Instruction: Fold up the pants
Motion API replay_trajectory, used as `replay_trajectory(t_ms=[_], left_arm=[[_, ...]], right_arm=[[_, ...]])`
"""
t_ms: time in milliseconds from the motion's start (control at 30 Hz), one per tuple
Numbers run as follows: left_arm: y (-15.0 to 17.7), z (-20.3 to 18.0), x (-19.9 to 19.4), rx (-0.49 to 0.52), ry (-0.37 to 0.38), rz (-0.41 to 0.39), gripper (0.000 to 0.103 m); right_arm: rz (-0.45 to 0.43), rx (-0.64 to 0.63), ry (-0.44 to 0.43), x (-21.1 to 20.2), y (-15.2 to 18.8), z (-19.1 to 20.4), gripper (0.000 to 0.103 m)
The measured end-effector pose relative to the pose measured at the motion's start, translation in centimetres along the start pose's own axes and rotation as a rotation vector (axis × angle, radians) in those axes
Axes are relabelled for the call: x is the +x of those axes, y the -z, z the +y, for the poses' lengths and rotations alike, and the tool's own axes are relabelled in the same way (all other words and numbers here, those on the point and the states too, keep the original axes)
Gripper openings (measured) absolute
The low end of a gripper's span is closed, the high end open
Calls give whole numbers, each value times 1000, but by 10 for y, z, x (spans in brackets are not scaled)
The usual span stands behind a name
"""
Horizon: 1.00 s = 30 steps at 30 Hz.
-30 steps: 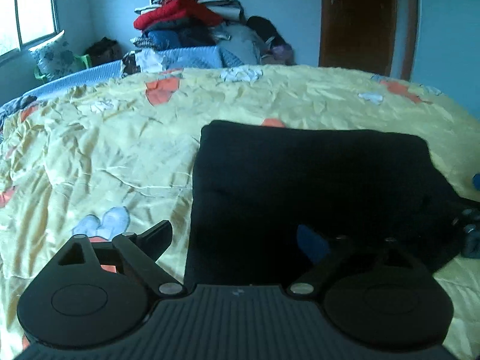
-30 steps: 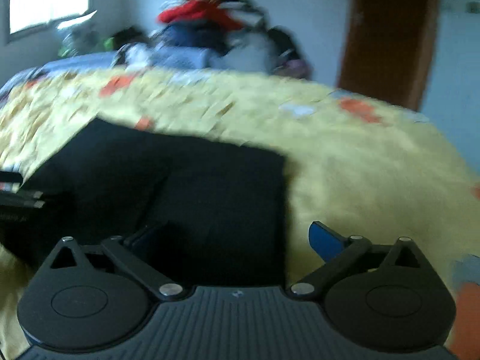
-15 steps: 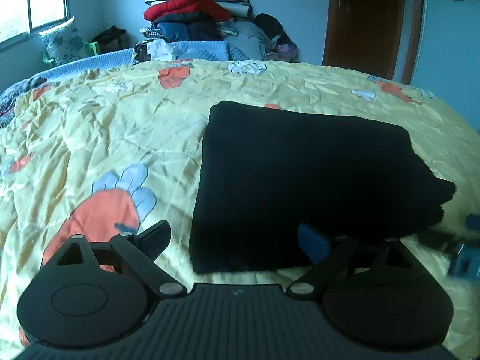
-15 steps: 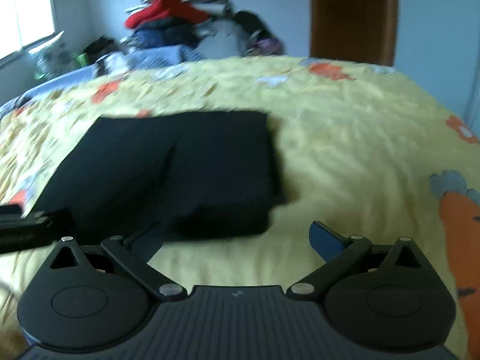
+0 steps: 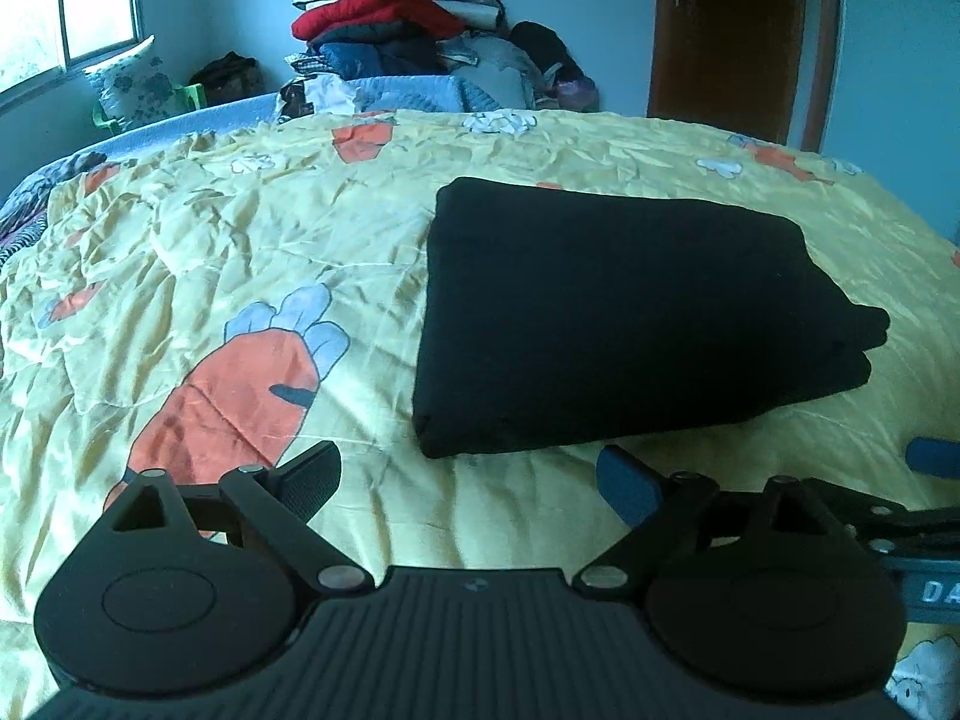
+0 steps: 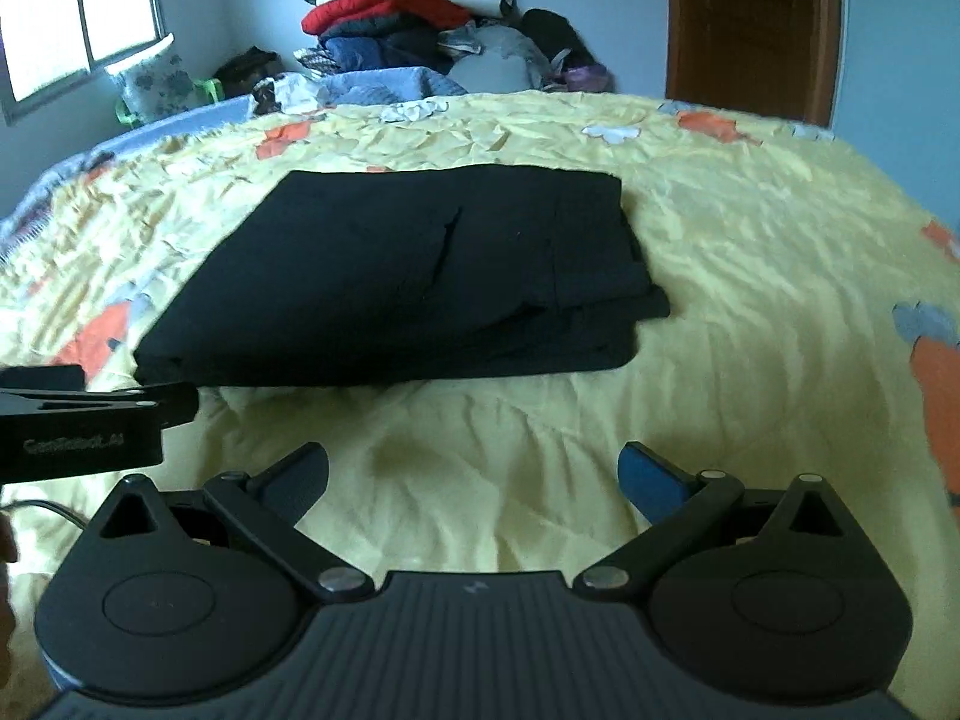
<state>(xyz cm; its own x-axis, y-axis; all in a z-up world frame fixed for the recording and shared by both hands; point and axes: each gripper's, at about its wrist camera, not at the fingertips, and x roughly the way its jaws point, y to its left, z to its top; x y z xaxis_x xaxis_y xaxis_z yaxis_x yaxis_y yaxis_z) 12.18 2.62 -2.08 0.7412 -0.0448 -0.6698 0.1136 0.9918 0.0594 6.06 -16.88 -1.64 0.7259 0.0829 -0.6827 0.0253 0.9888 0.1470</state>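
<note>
The black pants (image 5: 618, 324) lie folded into a flat rectangle on the yellow carrot-print bedspread (image 5: 240, 276). They also show in the right wrist view (image 6: 420, 276). My left gripper (image 5: 471, 483) is open and empty, held above the bedspread just short of the pants' near edge. My right gripper (image 6: 474, 477) is open and empty, held back from the pants over bare bedspread. The left gripper's body (image 6: 78, 420) shows at the left edge of the right wrist view.
A tall pile of clothes (image 5: 408, 42) stands beyond the far edge of the bed. A brown door (image 5: 732, 30) is at the back right and a window (image 5: 66, 12) at the back left. The bedspread (image 6: 780, 276) stretches wide to the right of the pants.
Both grippers have drawn back from the pants toward the near side of the bed and risen. The folded pants now lie alone and still.
</note>
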Motion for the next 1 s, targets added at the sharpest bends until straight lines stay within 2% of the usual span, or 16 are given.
replay_trajectory(t_ms=[200, 333, 400, 500, 600, 667, 733, 767, 833, 933, 1000], left_arm=[[-2, 1, 7, -8, -10, 14, 94], [-9, 2, 8, -12, -16, -39, 94], [-17, 1, 12, 5, -12, -60, 94], [-26, -3, 29, 22, -44, -53, 94], [-31, 1, 44, -9, -53, -23, 94], [-33, 6, 48, -46, -44, -12, 96], [-33, 10, 47, -69, -34, -1, 95], [-33, 11, 44, -73, -30, -4, 94], [-29, 12, 37, -56, -36, -16, 95], [-24, 11, 29, -45, -40, -20, 95], [-20, 11, 22, -55, -28, -18, 95]], right_arm=[[-6, -13, 7, 7, 7, -8, 103], [-26, -155, 18, 9, 17, -3, 103], [-24, -134, -23, 5, 13, -10, 103], [-166, -43, -97, -11, -10, -26, 100], [-216, -113, -104, -5, -39, -17, 100], [-170, -171, -121, 18, -49, -10, 101], [-50, -190, -60, 51, -51, -9, 101], [-57, -206, 11, 55, -47, -8, 101], [-83, -175, 44, 43, -42, -7, 101], [-114, -77, -23, 16, -27, -10, 101], [-103, -43, -43, 6, -16, -13, 101]])
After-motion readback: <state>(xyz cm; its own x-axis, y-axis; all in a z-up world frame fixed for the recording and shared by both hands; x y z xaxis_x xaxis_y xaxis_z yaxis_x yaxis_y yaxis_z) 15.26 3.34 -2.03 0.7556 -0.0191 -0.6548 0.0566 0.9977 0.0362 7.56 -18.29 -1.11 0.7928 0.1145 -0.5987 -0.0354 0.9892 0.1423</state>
